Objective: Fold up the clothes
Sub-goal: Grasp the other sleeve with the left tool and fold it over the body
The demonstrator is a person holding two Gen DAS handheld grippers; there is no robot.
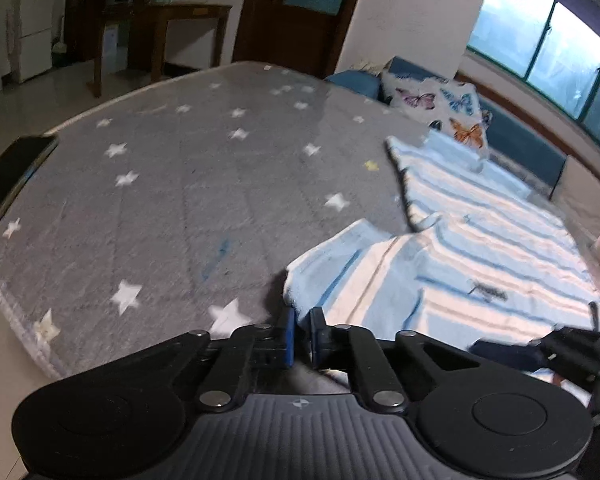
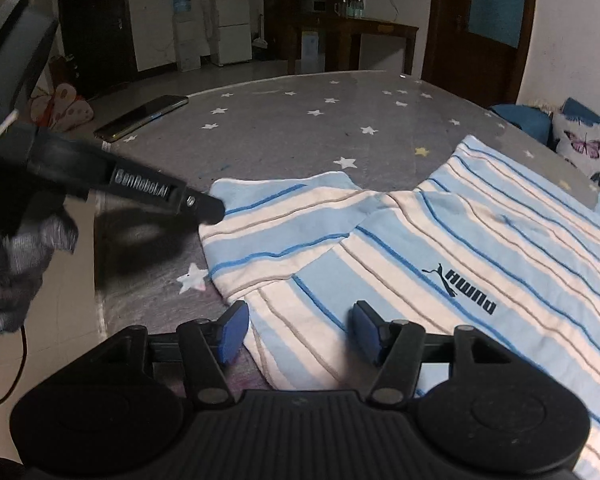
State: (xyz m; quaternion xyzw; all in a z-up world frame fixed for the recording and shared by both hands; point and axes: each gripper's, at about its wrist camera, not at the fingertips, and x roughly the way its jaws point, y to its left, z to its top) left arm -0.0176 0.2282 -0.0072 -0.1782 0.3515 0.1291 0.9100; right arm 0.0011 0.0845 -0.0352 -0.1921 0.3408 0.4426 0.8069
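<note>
A light blue and white striped T-shirt lies flat on the grey star-patterned mat, with one sleeve spread to the left. My left gripper is nearly shut at the edge of that sleeve; whether it pinches cloth cannot be told. It also shows in the right wrist view, its tip at the sleeve's left corner. My right gripper is open, its blue pads just above the shirt's near edge, holding nothing.
A dark phone lies on the mat's far left edge. A butterfly-print cushion and blue cushions sit beyond the shirt on the right. A wooden table, a fridge and doors stand behind the mat.
</note>
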